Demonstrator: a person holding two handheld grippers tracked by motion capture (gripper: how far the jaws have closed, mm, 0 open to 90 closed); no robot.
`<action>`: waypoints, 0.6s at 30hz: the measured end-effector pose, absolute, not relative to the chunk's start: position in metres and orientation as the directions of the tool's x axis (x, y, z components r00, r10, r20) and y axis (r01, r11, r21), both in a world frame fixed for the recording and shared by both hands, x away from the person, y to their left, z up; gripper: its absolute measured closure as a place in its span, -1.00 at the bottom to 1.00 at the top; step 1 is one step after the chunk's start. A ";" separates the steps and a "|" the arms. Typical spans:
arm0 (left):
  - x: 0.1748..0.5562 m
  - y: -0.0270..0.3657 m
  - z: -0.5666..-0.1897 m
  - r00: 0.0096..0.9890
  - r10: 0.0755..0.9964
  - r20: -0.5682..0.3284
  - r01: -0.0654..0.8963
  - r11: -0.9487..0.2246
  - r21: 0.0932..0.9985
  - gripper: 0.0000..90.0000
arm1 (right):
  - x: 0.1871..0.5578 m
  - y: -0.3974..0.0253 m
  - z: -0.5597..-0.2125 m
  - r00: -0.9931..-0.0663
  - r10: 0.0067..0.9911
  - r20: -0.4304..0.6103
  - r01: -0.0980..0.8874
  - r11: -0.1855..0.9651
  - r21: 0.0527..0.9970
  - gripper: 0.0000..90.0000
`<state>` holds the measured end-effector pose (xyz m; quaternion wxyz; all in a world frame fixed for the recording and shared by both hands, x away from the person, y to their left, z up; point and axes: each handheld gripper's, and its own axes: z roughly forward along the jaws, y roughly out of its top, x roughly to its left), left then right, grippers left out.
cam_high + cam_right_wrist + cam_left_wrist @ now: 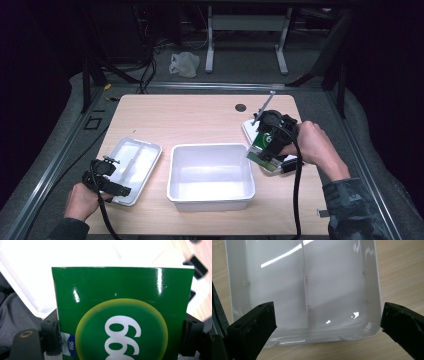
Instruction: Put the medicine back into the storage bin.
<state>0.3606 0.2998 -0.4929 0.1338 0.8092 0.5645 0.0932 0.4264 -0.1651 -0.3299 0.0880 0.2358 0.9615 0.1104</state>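
Note:
My right gripper [266, 152] is shut on a green box [264, 145] with a yellow circle and white digits. It holds the box just above the right rim of a deep white bin [210, 175] at the table's middle. In the right gripper view the green box [122, 315] sits clamped between the two black jaws. My left gripper [111, 181] stands open at the near end of a shallow white divided tray [135, 162] on the left. Seen along the left gripper [327, 322], the tray [307, 290] lies between the spread jaws, with nothing held.
A white lid or plate [248, 129] lies on the table behind the right gripper. A small dark hole [240, 107] marks the far part of the wooden tabletop [190, 120]. Table legs and cables stand on the floor beyond the far edge.

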 end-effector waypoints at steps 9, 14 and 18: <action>0.361 0.299 -0.493 0.351 0.937 0.001 0.887 -0.332 0.322 -1.00 | 0.422 -0.127 -0.330 -0.936 0.329 -0.122 0.293 0.924 0.245 -0.63; 0.361 0.299 -0.493 0.349 0.937 -0.002 0.887 -0.329 0.324 -1.00 | 0.423 -0.109 -0.337 -0.958 0.258 -0.122 0.224 0.944 0.241 -0.63; 0.361 0.299 -0.493 0.352 0.936 -0.001 0.886 -0.333 0.322 -1.00 | 0.423 -0.092 -0.349 -0.973 0.193 -0.125 0.162 0.961 0.222 -0.63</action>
